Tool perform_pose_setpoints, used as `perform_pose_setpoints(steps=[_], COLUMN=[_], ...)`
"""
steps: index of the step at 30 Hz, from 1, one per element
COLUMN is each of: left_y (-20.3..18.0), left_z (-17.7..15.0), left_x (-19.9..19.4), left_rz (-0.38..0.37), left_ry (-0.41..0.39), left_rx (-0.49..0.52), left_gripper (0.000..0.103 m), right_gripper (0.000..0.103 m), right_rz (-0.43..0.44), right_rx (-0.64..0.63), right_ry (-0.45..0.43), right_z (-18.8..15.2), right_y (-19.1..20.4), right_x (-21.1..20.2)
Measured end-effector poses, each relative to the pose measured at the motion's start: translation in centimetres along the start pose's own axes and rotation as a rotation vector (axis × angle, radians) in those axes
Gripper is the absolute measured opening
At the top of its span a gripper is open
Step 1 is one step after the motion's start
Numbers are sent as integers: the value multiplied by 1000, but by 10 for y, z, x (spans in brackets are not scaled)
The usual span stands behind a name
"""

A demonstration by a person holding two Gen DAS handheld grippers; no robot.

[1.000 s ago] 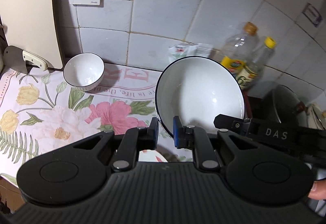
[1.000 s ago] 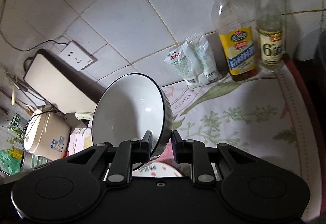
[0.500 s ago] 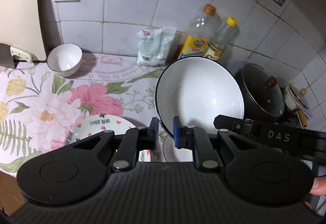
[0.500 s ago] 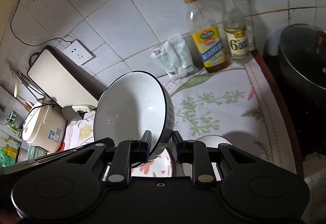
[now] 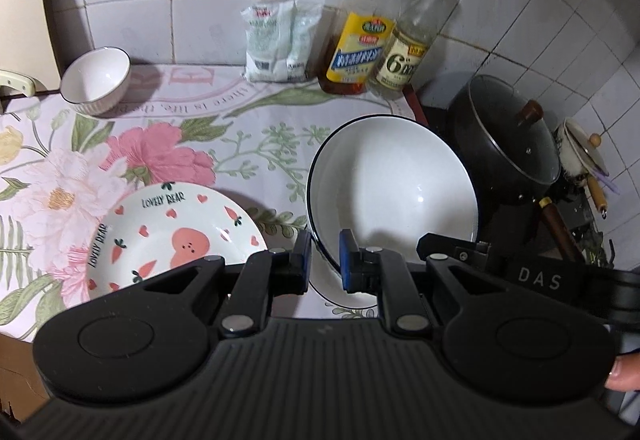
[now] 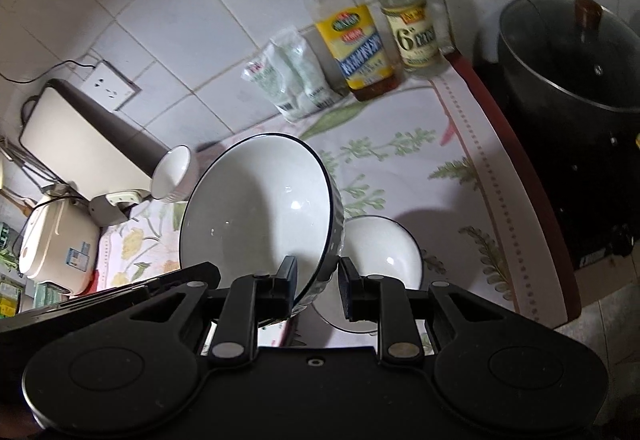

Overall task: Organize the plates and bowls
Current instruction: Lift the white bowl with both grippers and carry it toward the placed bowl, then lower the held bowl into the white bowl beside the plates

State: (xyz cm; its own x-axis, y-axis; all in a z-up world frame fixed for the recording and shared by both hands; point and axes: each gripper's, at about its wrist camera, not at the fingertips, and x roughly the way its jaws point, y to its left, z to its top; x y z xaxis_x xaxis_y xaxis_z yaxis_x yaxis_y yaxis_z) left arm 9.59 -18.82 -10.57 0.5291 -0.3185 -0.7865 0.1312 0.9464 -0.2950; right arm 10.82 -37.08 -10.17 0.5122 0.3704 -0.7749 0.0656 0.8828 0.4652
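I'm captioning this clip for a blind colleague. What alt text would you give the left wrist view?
The left tool is shut on the near rim of a large white dark-rimmed ceramic bowl, tilted above a floral tablecloth. A white "Lovely Bear" plate lies to its left, and a small white bowl, two oil bottles and a lidded black pot stand behind.

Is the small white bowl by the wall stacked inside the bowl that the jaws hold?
No: the small white bowl stands alone near the wall, apart from the large held bowl.
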Motion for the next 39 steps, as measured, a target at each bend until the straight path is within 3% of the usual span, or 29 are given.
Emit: perform_pose_setpoints(steps=[21, 39], left_y=[10, 8], left_z=[-15, -17], left_x=[79, 104], left_rz=[-33, -3], left_ry=[139, 218], left_rx=[-10, 17], left_gripper=[13, 13], right_gripper=[29, 30], right_rz=[-53, -124], right_rx=[142, 65], right_ry=[139, 181], right_z=[-11, -8], right_y=[-45, -42], right_x=[56, 73])
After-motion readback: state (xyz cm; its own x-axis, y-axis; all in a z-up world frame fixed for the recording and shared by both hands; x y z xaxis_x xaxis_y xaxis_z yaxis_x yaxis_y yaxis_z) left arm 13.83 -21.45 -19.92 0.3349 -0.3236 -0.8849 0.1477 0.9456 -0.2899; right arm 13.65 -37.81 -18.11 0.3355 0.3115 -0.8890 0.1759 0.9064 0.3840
